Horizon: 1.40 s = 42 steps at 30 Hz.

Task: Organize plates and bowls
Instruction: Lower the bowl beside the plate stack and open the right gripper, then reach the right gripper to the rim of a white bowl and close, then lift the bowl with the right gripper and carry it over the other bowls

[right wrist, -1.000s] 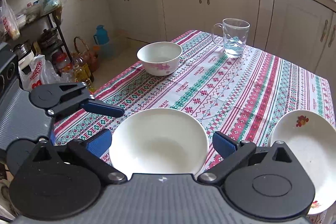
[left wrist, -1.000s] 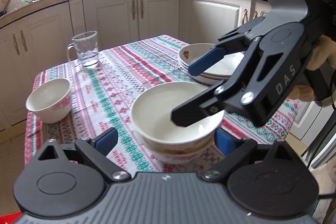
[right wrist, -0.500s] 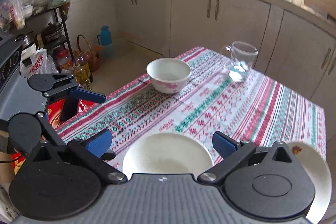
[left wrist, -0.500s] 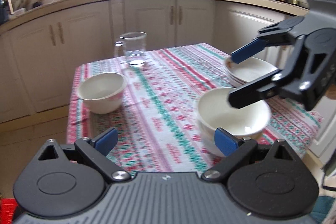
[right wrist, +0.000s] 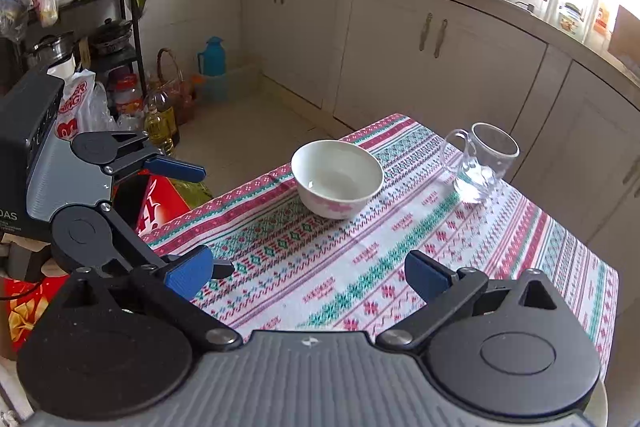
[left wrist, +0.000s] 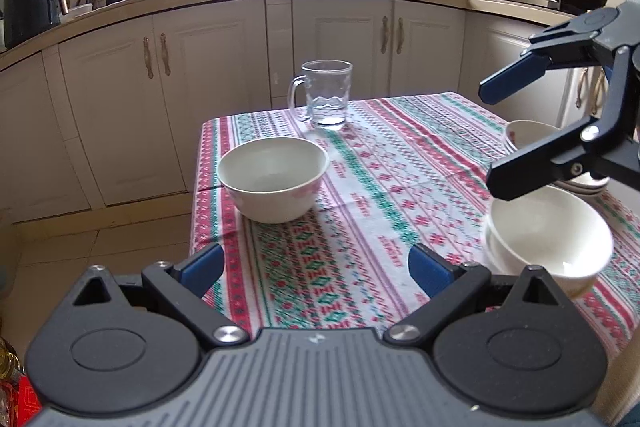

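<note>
Left hand-held gripper (left wrist: 316, 265) sits released and empty at lower centre of its view, and the right hand-held gripper (left wrist: 490, 139) hangs just as spread at the right edge, above the stacked bowls (left wrist: 548, 239). The lone bowl (left wrist: 273, 179) stands upright left of centre on the desk (left wrist: 376, 187), mouth up, round with no long axis. It looks like glazed ceramic: stiff, slick, chippable, best pinched across the rim wall.

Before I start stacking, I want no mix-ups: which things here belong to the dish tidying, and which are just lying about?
Job: lone bowl, bowl stack, plate stack.
Lying about: glass mug, tablecloth, oil bottle, blue flask.
</note>
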### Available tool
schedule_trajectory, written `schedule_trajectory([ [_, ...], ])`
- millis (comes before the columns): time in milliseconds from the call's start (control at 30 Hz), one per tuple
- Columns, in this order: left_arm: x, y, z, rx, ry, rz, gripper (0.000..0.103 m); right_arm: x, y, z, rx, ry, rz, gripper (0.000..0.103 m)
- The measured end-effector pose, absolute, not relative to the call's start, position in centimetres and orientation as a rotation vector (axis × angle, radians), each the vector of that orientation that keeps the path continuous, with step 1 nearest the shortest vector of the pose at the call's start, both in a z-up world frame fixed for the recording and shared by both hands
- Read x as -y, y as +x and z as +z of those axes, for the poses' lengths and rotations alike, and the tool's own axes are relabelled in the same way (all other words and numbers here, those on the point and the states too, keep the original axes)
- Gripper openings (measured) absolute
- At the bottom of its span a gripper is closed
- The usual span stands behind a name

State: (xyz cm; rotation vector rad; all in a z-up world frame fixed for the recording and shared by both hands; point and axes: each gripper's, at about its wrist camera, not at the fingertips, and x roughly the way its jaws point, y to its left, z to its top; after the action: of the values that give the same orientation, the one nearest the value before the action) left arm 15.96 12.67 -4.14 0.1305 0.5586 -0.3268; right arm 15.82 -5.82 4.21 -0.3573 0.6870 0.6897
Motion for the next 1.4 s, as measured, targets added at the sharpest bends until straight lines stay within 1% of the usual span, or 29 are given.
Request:
schedule_trajectory([
  [533,-13.4,23.0,-6.6,-0.533,0.152,-0.312,0.098,1.9,25.4,1.8,-0.783,-0.368,0.677,0.103],
  [1133,-13.5,27.1,-8.9,-0.515,0.145,-0.348,0.098,-1.0,32.9,-1.5,-0.867,-0.35,0.726,0.103],
  [1233,-13.5,27.3,-8.9,-0.503,0.151,-0.361,0.097,-1.4,33.8,-2.1,-0.887,-0.338,0.737,0.1],
  [1367,-13.3,27.4,-9.0,-0.493,0.165,-0.377,0.095,-1.6,34.6,-2.7,-0.903,-0.321,0.744,0.089],
  [1400,-13.3,27.4,-9.0,-0.492,0.166,-0.379,0.094,-1.6,34.8,-2.8,-0.907,-0.317,0.746,0.088],
])
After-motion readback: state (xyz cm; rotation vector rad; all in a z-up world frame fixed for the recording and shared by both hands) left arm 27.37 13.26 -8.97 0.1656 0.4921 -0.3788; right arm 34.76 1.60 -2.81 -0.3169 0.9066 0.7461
